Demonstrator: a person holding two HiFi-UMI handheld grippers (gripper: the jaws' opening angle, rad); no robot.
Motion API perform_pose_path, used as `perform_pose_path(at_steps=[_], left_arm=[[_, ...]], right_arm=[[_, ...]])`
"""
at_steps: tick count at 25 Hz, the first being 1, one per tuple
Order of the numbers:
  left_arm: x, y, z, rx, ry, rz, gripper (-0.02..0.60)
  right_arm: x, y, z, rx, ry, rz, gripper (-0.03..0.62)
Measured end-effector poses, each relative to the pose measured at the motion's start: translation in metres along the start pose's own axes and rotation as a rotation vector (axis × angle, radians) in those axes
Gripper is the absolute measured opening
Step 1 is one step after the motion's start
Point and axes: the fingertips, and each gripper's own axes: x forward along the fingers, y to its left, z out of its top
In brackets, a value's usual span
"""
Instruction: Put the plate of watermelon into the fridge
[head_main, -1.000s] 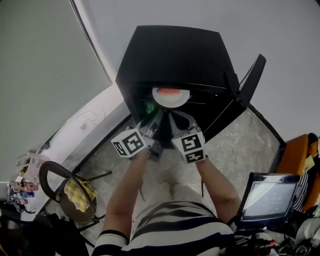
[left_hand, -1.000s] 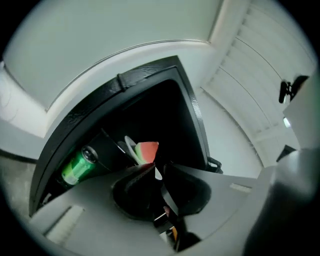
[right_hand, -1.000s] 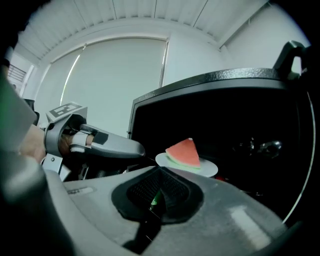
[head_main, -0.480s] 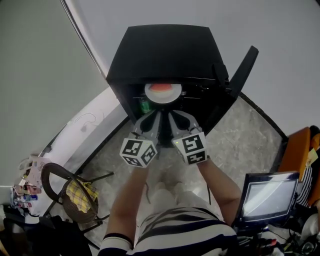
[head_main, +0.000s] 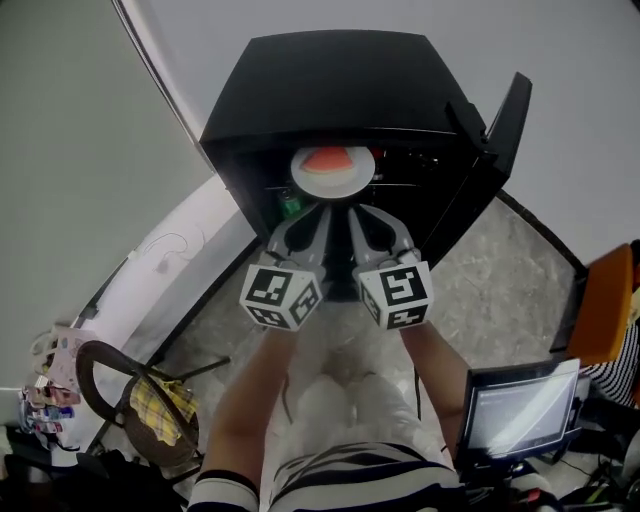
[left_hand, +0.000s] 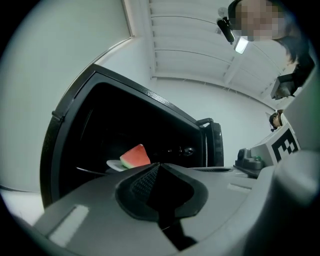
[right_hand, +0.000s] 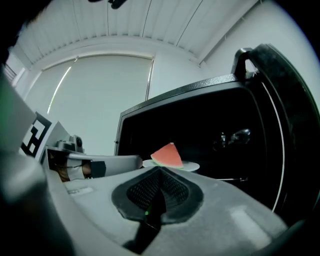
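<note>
The plate of watermelon (head_main: 333, 183) already sits inside the black fridge (head_main: 330, 85), at the front of the dark compartment, so your placing step looks finished and you are in the pull-back stage. The fridge door (head_main: 503, 125) stands wide open on your right, and the plate rests on what looks like a wire shelf (right_hand: 232, 179). A small green item (head_main: 290, 207) sits lower down on the left; you cannot tell what it is. Your left gripper (left_hand: 159, 167) has its jaws pressed together with nothing between them. Your right gripper (right_hand: 160, 171) is closed and empty in the same way. Both point level at the opening, just short of the plate and not touching it. The red slice (left_hand: 135, 156) lies upright on the plate. Your next move is probably to draw both grippers clear of the opening, then take the right one round the outer edge of the door and swing it shut. A closed gripper can push there, but keep the sweep clear of the plate rim. Compared with a second ago, the plate is in the same spot on its shelf. Your left gripper has rolled, so its marker cube now shows two faces rather than one, and both grippers sit a little farther back from the plate.
</note>
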Motion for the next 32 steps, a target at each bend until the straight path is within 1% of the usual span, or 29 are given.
perform_pose_path(at_steps=[3, 9, 13, 15, 19, 24, 28, 32], left_arm=[[0.006, -0.001, -0.005, -0.01, -0.013, -0.012, 0.002], [0.017, 0.0, -0.009, -0.01, -0.059, -0.027, 0.002], [0.022, 0.002, -0.012, 0.008, -0.06, -0.056, 0.002], [0.024, 0.004, -0.011, 0.014, -0.061, -0.057, 0.002], [0.029, 0.016, -0.009, -0.004, -0.073, -0.032, 0.002], [0.038, 0.027, -0.005, 0.006, -0.087, 0.001, 0.002], [0.041, 0.033, -0.003, 0.017, -0.081, 0.025, 0.002], [0.043, 0.038, -0.005, 0.003, -0.068, 0.039, 0.002]], right_arm=[[0.002, -0.004, -0.005, -0.018, -0.009, -0.018, 0.0], [0.015, -0.01, 0.005, -0.052, -0.053, -0.029, 0.0], [0.023, -0.012, 0.007, -0.073, -0.07, -0.031, 0.0], [0.028, -0.013, 0.006, -0.078, -0.072, -0.031, 0.0], [0.039, -0.015, 0.006, -0.08, -0.069, -0.034, 0.0], [0.049, -0.022, 0.005, -0.055, -0.076, -0.043, 0.0], [0.054, -0.023, 0.006, -0.045, -0.062, -0.049, 0.0], [0.062, -0.022, 0.006, -0.043, -0.031, -0.054, 0.0]])
